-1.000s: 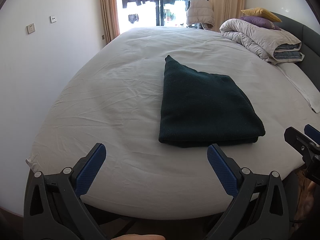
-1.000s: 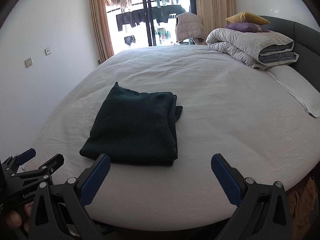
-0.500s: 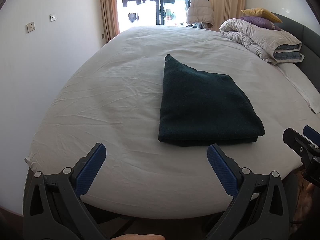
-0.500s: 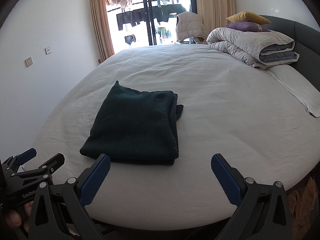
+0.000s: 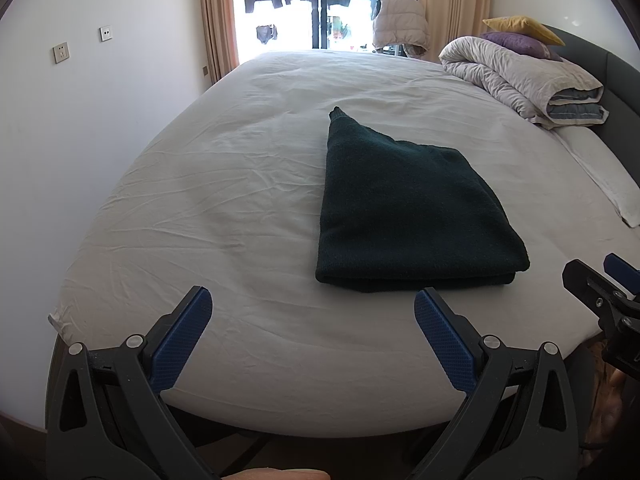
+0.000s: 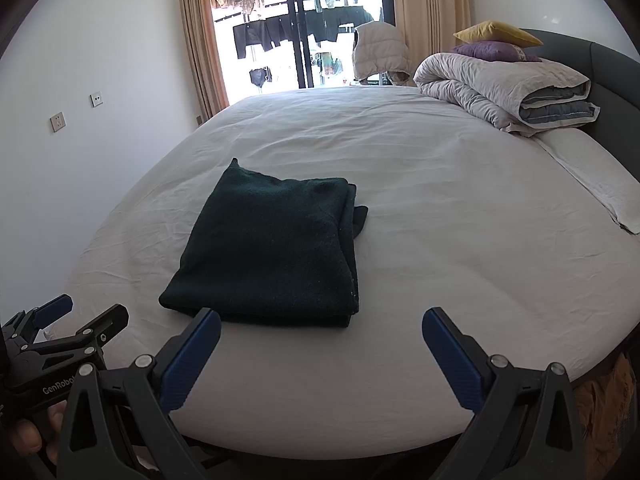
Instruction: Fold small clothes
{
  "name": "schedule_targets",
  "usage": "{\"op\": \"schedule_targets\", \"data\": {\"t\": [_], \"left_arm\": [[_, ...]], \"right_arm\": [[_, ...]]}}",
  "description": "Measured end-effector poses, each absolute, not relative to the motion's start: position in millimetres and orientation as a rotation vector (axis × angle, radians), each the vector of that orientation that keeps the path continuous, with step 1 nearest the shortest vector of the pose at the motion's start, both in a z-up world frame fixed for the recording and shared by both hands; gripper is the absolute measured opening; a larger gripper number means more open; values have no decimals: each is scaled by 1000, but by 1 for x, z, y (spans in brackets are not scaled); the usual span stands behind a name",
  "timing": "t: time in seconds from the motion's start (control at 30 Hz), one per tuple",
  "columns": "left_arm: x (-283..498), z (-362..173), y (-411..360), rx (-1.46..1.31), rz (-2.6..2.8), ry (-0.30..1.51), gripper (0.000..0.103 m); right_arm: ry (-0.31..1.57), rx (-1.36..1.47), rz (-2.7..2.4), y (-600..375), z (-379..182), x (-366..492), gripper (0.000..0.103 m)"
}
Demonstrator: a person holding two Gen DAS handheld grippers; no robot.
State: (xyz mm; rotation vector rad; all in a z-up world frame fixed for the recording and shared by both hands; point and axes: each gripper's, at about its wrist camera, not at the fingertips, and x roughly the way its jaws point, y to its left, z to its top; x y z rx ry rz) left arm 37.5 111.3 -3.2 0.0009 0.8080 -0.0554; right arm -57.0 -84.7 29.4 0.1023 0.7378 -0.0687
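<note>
A dark green knitted garment (image 5: 408,212) lies folded into a flat rectangle on the white sheet of the bed (image 5: 224,200); in the right wrist view it (image 6: 272,252) sits left of centre. My left gripper (image 5: 312,300) is open and empty, held back over the bed's near edge, just short of the garment's front fold. My right gripper (image 6: 320,320) is open and empty too, its left fingertip level with the garment's near edge. Each gripper shows at the side of the other's view: the right gripper (image 5: 600,280) and the left gripper (image 6: 80,316).
A rolled grey duvet (image 6: 504,88) with purple and yellow cushions (image 6: 496,40) lies at the back right against a dark headboard (image 6: 608,80). A white pillow (image 5: 600,176) lies along the right. A white wall (image 5: 80,128) is to the left, a window with hanging clothes (image 6: 296,32) behind.
None of note: both grippers stay open and nearly still, and the folded garment has not moved.
</note>
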Motion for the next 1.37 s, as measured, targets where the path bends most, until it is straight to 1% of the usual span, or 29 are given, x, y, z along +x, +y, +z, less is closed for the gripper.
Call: {"op": "schedule_targets", "data": {"t": [1.37], "left_arm": [[33, -5, 109, -11, -53, 812, 103]], "right_arm": [[751, 107, -60, -89, 23, -54, 103]]}}
